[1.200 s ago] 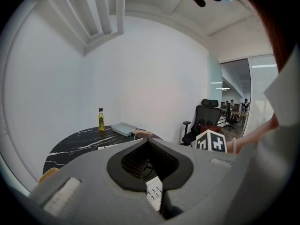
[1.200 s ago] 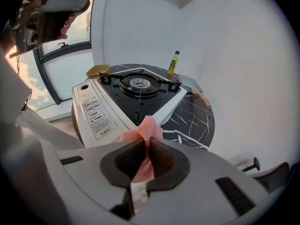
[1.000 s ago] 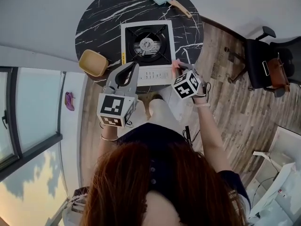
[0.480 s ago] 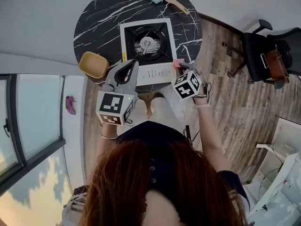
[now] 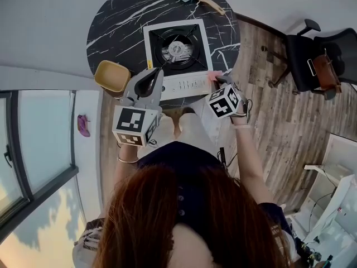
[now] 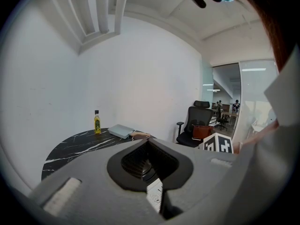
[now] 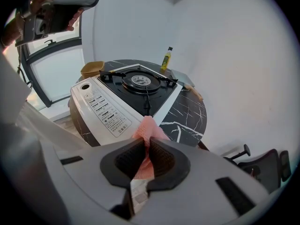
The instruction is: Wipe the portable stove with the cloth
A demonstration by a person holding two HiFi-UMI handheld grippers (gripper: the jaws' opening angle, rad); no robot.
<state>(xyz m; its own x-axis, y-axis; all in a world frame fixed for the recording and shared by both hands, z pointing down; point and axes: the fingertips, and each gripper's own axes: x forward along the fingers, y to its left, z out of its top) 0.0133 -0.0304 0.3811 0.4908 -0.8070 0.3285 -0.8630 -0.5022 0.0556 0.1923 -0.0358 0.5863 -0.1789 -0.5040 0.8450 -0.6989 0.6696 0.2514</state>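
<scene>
One white portable stove with a black burner top [image 5: 187, 85] was set at the near rim of one round black marble table [image 5: 120, 21]. One pink cloth [image 7: 149, 128] was clamped in the right gripper [image 7: 146, 143] at the stove's front right corner. The left gripper [image 6: 147, 142], jaws together and empty, was held at its front left. Panel print was unreadable.

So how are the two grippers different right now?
The right gripper pinches the pink cloth in its fingers; the left gripper has its fingers shut on nothing. The right gripper is by the front right corner of the stove, the left gripper by its front left. Both are shut.
</scene>
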